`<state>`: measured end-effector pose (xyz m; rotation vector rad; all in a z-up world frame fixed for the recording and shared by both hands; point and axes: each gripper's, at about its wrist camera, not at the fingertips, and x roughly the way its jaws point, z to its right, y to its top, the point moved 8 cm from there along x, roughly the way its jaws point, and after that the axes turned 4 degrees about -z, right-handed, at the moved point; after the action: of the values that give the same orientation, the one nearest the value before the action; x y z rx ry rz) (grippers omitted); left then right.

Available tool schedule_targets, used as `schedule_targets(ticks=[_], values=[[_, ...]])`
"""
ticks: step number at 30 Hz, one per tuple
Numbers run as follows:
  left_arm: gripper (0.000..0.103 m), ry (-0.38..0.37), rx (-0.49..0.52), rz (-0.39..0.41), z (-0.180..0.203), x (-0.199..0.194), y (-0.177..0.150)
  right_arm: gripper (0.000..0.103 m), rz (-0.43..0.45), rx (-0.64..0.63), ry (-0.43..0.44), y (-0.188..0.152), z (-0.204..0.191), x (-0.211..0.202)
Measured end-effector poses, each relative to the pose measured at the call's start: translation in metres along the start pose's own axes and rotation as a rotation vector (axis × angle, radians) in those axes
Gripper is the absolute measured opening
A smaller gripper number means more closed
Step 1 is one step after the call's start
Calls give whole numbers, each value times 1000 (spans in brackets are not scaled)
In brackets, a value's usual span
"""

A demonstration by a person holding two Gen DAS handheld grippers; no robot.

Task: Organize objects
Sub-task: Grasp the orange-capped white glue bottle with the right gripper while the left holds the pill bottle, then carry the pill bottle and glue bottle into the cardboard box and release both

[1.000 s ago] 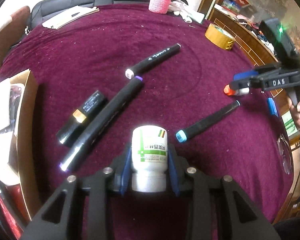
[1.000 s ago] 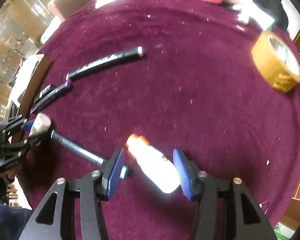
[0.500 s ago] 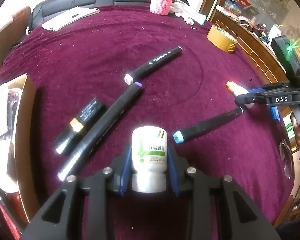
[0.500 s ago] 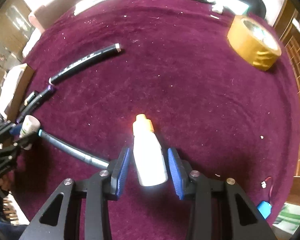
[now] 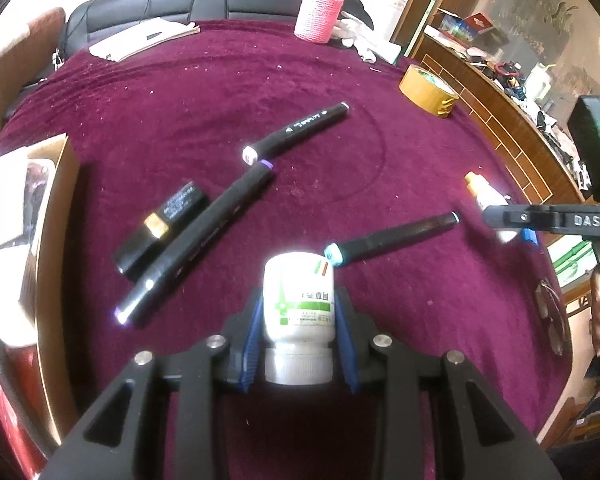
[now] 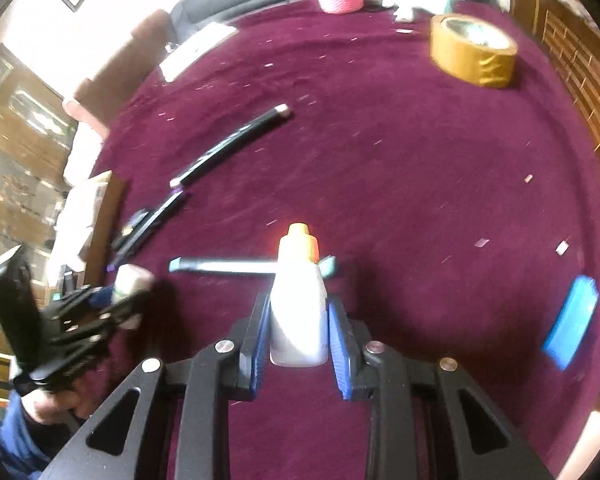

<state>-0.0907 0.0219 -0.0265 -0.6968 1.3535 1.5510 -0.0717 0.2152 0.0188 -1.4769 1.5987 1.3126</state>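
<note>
My left gripper point(image 5: 298, 312) is shut on a white pill bottle point(image 5: 300, 300) with a green label, held just above the maroon tablecloth point(image 5: 220, 92). My right gripper point(image 6: 298, 320) has its jaws closing, and its blue pads press on a small white bottle with an orange cap point(image 6: 298, 300), raised off the cloth. That bottle point(image 5: 484, 194) also shows at the right of the left wrist view. On the cloth lie a white-capped marker point(image 5: 296, 130), a purple-capped marker point(image 5: 196, 240), a teal-capped marker point(image 5: 392, 238) and a black tube with a gold band point(image 5: 160, 228).
An open cardboard box point(image 5: 52, 240) stands at the left edge. A roll of brown tape point(image 6: 474, 50) and a pink cup point(image 5: 316, 16) sit at the far side. A blue flat object point(image 6: 572, 326) and a pair of glasses point(image 5: 552, 316) lie near the right edge.
My right gripper closed on the orange-capped bottle, rolled it straight and lifted it above the teal-capped marker. My left gripper kept still with the pill bottle.
</note>
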Motion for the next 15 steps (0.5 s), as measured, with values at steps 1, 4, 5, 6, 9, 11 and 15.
schedule_targets(ticks=[1,4,5,6,9,11,15], values=[[32,0,0,1,0,-2,-1,30,-6,-4,11,-6,-6,1],[32,-3,7,9,2,-10,-7,30,-32,-29,42,-19,-34,11],[32,-1,12,14,2,-14,-8,30,-39,-36,53,-23,-43,15],[32,-1,14,18,2,-17,-10,30,-43,-44,64,-26,-52,17],[32,-4,11,32,-3,-29,-13,30,-40,-73,85,-28,-78,21],[32,-4,7,43,-6,-37,-15,30,-38,-98,93,-27,-94,21],[32,-7,-6,77,-17,-58,-18,30,-35,-126,108,-26,-118,21]])
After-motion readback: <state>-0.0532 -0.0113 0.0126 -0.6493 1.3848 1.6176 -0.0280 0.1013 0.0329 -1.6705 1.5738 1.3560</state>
